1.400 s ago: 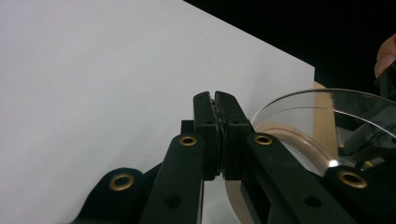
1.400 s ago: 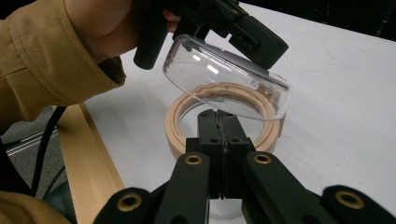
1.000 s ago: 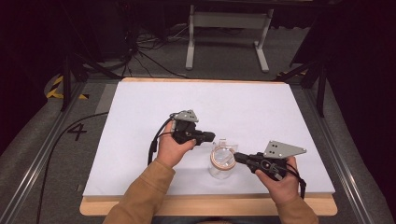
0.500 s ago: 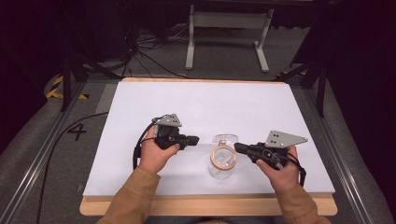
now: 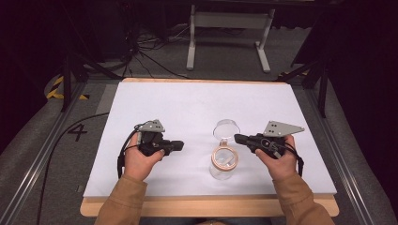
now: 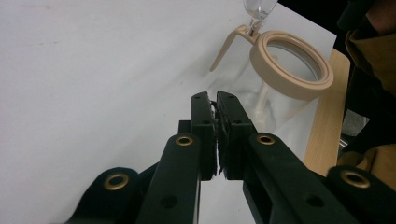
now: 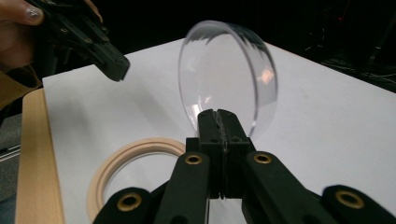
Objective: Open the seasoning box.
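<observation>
A clear glass jar point(image 5: 220, 171) with a beige ring rim point(image 5: 225, 157) stands near the table's front middle. Its hinged clear lid point(image 5: 226, 127) is swung open and stands up behind the rim. My left gripper point(image 5: 180, 145) is shut and empty, well to the left of the jar; from the left gripper view point(image 6: 215, 100) the ring point(image 6: 292, 65) lies ahead. My right gripper point(image 5: 237, 138) is shut, with its tips right at the lid's lower right edge. In the right gripper view point(image 7: 218, 114) the lid point(image 7: 224, 70) rises just behind the jaws, with the ring point(image 7: 135, 163) below left.
The jar stands on a white board point(image 5: 187, 108) with a wooden front edge point(image 5: 206, 207). A grey metal stand point(image 5: 227, 28) and cables point(image 5: 141, 51) lie on the floor beyond the table. Dark metal rails point(image 5: 42, 154) run along both sides.
My left gripper has pulled away leftward from the jar. The lid has swung from down to open and upright. My right gripper has moved farther back, up beside the lid.
</observation>
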`<state>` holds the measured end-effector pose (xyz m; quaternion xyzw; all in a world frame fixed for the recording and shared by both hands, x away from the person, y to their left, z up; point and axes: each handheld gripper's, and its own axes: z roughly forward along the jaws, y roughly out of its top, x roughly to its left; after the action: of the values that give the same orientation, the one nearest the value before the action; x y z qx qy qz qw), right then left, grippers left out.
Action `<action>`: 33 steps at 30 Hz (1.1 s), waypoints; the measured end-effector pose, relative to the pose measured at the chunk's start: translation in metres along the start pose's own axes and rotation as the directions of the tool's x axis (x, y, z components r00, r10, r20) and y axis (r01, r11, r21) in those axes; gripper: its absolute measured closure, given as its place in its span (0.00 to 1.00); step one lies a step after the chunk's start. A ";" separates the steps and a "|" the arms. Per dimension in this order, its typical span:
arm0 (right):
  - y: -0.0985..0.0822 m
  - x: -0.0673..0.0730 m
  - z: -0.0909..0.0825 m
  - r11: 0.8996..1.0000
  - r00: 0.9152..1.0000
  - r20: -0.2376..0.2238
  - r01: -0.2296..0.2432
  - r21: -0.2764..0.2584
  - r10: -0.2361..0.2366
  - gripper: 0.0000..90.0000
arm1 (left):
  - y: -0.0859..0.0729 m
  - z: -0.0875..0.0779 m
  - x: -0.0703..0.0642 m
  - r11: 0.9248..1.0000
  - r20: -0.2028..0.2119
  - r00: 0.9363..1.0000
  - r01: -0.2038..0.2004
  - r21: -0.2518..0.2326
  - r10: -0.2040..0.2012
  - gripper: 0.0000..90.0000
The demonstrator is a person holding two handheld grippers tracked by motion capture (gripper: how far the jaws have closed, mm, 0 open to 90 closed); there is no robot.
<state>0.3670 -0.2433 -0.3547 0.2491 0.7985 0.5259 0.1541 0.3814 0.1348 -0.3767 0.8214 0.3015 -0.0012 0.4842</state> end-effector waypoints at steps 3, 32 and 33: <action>-0.002 -0.004 0.004 1.000 1.000 0.009 -0.007 0.014 0.007 1.00 | -0.002 -0.004 0.001 1.000 -0.006 1.000 0.005 -0.002 -0.005 0.95; -0.001 -0.041 -0.064 0.997 0.988 0.139 -0.071 0.020 0.068 0.77 | -0.002 -0.042 0.015 0.995 -0.197 0.980 0.013 0.101 0.007 0.72; -0.003 -0.045 -0.067 0.997 0.986 0.150 -0.078 0.027 0.073 0.77 | -0.002 -0.044 0.017 0.995 -0.201 0.979 0.027 0.097 -0.007 0.71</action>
<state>0.3693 -0.3202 -0.3312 0.3203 0.7831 0.4984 0.1890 0.3816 0.1786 -0.3603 0.8379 0.3553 0.0626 0.4096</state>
